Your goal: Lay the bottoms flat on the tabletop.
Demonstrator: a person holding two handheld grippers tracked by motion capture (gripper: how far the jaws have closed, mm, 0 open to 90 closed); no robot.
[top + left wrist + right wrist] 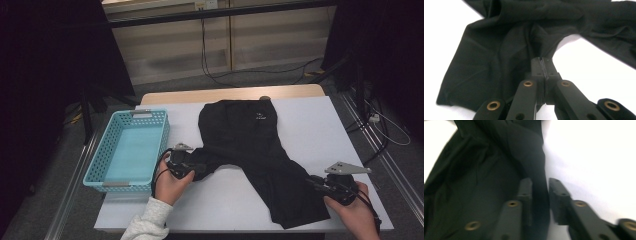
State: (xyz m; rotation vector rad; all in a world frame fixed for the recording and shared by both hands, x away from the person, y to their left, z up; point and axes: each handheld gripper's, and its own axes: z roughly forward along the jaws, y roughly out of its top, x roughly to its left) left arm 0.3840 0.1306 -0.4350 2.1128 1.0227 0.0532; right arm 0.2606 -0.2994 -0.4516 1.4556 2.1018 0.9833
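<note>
A black garment (240, 135) with two legs and a small white logo lies spread on the white table (320, 130). My left gripper (197, 167) is at the end of the garment's left leg. In the left gripper view that gripper (543, 60) is shut on a pinched ridge of the black cloth (499, 50). My right gripper (312, 181) is at the lower right edge of the other leg. In the right gripper view its jaws (540, 182) stand a little apart, with a fold of the cloth's edge (474, 182) lying between them, not squeezed.
A turquoise plastic basket (100, 150) stands at the table's left edge, close to my left hand (167, 187). Bare white tabletop lies to the right of the garment and along the front edge. Cables run over the floor behind the table.
</note>
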